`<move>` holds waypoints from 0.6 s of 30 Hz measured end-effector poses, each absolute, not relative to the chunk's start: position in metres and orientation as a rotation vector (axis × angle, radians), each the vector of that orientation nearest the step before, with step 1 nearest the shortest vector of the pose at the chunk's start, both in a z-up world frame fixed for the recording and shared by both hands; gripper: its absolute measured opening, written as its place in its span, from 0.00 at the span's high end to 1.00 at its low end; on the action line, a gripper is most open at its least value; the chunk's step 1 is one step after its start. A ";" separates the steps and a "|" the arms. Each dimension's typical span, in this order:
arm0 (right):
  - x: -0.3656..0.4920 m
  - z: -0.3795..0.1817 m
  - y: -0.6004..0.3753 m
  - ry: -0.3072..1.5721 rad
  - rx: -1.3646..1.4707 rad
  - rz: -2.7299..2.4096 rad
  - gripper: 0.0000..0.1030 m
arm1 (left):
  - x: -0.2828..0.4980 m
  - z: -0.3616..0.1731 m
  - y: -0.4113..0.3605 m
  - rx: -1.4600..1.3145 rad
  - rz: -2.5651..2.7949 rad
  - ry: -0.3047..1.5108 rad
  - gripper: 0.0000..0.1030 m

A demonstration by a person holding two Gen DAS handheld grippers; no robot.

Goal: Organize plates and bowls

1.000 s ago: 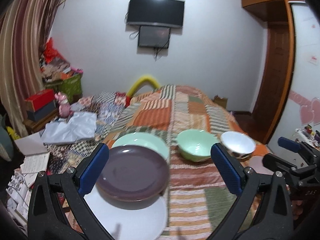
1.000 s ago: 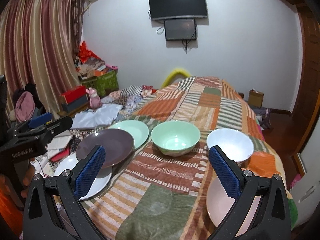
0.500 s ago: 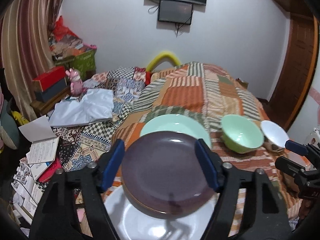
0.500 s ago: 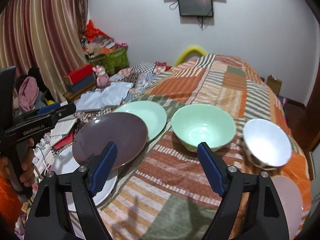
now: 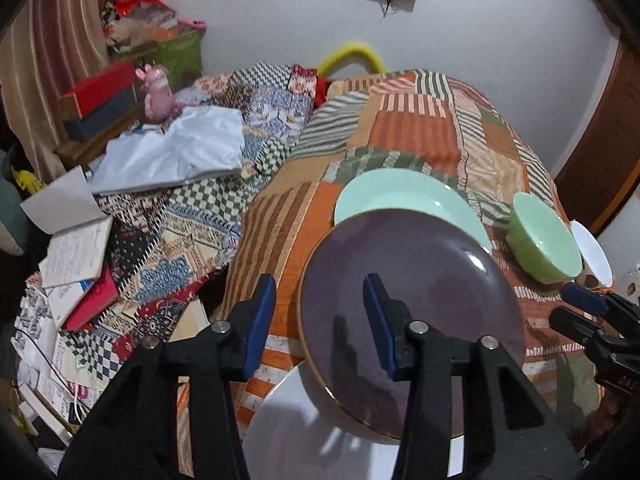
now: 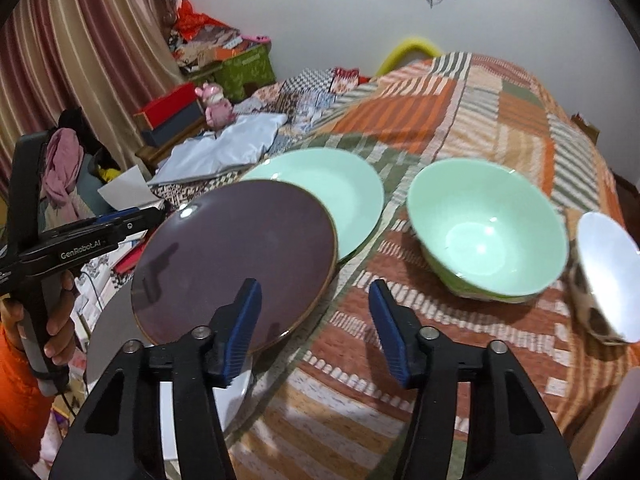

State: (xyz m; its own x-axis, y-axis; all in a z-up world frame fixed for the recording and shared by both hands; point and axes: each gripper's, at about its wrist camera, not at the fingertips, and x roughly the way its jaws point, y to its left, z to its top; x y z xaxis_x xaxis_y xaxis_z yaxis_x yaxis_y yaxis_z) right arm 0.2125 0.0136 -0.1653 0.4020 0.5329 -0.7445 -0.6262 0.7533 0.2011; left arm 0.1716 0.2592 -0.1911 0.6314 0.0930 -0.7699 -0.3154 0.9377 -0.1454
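A dark purple plate [image 5: 436, 280] [image 6: 240, 256] lies on the patchwork quilt, overlapping a white plate [image 5: 288, 432] [image 6: 112, 332] and a mint plate [image 5: 400, 196] [image 6: 344, 188]. To the right stand a mint bowl [image 6: 488, 232] [image 5: 544, 240] and a white bowl [image 6: 608, 276] [image 5: 594, 250]. My left gripper [image 5: 320, 320] [image 6: 136, 218] hovers astride the purple plate's left rim, jaws closing, pads not touching it. My right gripper [image 6: 314, 320] [image 5: 572, 308] hovers astride its right rim, jaws closing, pads clear of it.
The quilted bed [image 6: 460, 120] runs back to the white wall. Left of it lie a grey cloth [image 5: 180, 152], books and papers [image 5: 76, 256], a red box [image 5: 100, 84] and a pink toy [image 5: 156, 92]. A hand [image 6: 56, 320] holds the left gripper.
Both grippers have dropped and tilted down toward the purple plate, and their jaws have narrowed a lot. The left gripper has shifted left, so the plate's rim now lies between its fingers.
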 end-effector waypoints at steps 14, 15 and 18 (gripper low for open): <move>0.231 -0.192 0.031 1.009 -0.082 0.747 0.73 | 0.183 -0.217 0.271 -0.339 0.169 0.956 0.71; 0.231 -0.193 0.032 1.016 -0.077 0.749 0.73 | 0.182 -0.218 0.272 -0.340 0.172 0.955 0.71; 0.234 -0.197 0.035 1.032 -0.069 0.750 0.73 | 0.184 -0.220 0.273 -0.341 0.175 0.958 0.71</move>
